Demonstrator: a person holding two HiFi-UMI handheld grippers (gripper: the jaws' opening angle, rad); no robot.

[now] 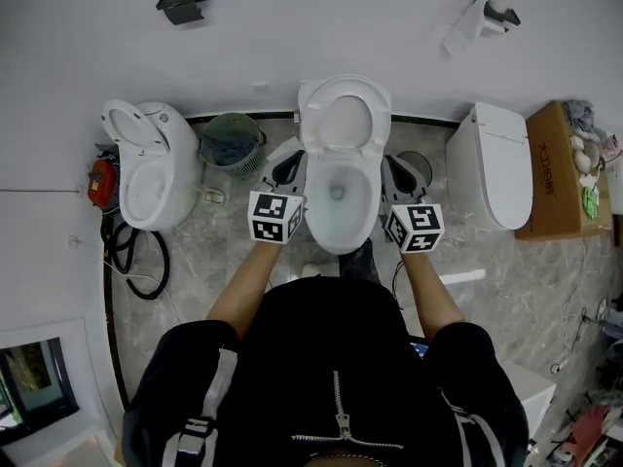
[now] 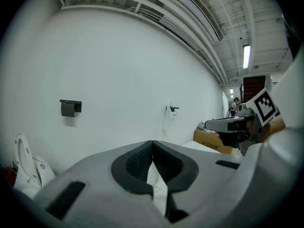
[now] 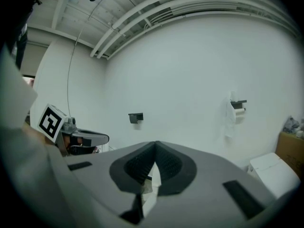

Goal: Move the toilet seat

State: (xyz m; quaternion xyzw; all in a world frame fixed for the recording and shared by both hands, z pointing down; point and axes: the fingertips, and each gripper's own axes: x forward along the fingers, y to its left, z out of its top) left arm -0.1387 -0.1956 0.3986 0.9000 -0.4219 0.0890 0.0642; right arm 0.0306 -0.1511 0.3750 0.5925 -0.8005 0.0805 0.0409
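The seat (image 1: 345,95) stands raised at the back of the middle bowl (image 1: 339,224), leaning toward the wall (image 1: 321,22); neither pair of tongs touches it.

The left tongs (image 1: 288,167) hang just left of the bowl, beside its rim; in the left gripper view their jaws are clenched, tips meeting, with nothing between them; the right tongs (image 1: 400,174) hang just right of the bowl, level with the left pair; the right gripper view shows their jaws clenched too, and empty; both pairs point toward the wall, only a little below level; the bowl lies between them.

A person (image 1: 336,377) in a dark top stands over the bowl's front, one forearm stretched out on either side.

A left toilet (image 1: 146,168) stands well apart, its lid up; a bin (image 1: 232,142) sits between it and the middle bowl, against the wall; a black hose (image 1: 131,256) loops on the floor (image 1: 209,261) by the left toilet; a right toilet (image 1: 496,163) stands shut, with a box (image 1: 557,178) just beside it on the far side; a dark holder (image 1: 185,3) is fixed to the wall above the left toilet; a paper holder (image 1: 494,13) with a hanging sheet is fixed above the right one.
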